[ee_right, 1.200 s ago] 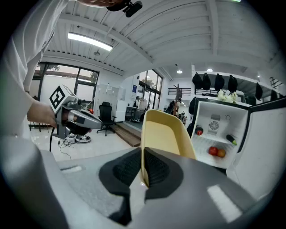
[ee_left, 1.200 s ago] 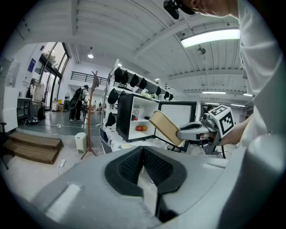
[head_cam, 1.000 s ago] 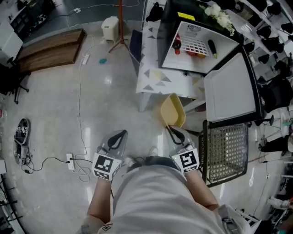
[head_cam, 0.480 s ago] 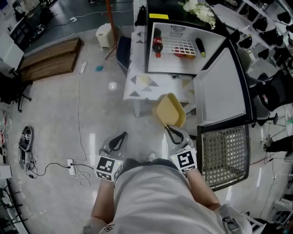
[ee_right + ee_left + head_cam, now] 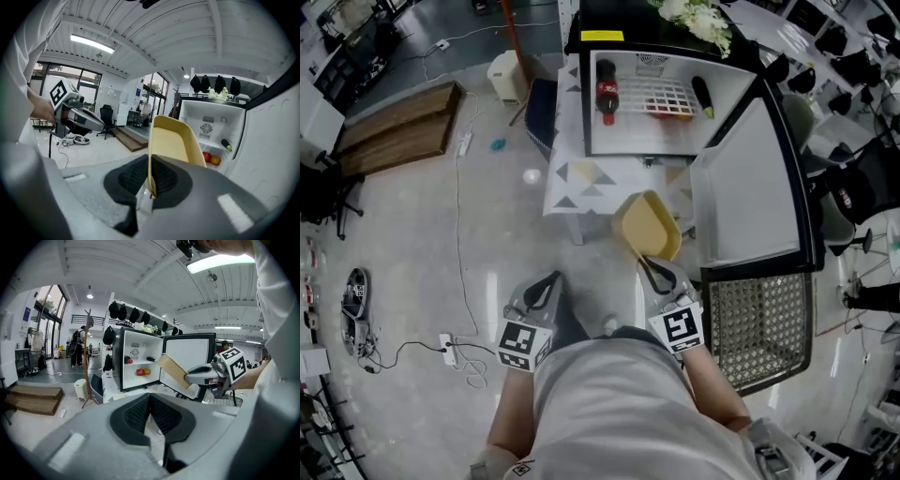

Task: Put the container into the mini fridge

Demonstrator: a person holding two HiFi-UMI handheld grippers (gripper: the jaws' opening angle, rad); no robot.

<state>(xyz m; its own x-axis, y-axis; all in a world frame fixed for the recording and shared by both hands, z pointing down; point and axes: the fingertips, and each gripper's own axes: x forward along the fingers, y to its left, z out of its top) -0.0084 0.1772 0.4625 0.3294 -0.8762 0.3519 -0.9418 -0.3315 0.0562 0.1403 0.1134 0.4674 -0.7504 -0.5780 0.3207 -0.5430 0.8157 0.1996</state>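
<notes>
The black mini fridge with a white inside (image 5: pixel 675 131) stands on a surface under a white cloth printed with grey and yellow triangles (image 5: pixel 600 178). Its door (image 5: pixel 745 202) is wide open toward the right. The person's torso fills the bottom of the head view.

The pale yellow plastic container (image 5: pixel 647 225) is in the air in front of the fridge, not inside it, and it hides a part of the cloth's edge. The right tool (image 5: pixel 656 272) is clenched on the container's rim; in the right gripper view the thin wall stands between the two pads. The left tool (image 5: pixel 546 286) is closed on nothing, apart from the container.

At the left inside the fridge is a dark bottle with a red label (image 5: pixel 607 89), its writing too small to read. At the right is a dark long thing (image 5: pixel 701 94) that I cannot identify. A red fruit (image 5: pixel 206 156) and an orange fruit (image 5: pixel 215 160) lie touching. A yellow sticker (image 5: pixel 602 36) is on the fridge's top edge; its print is not legible.
</notes>
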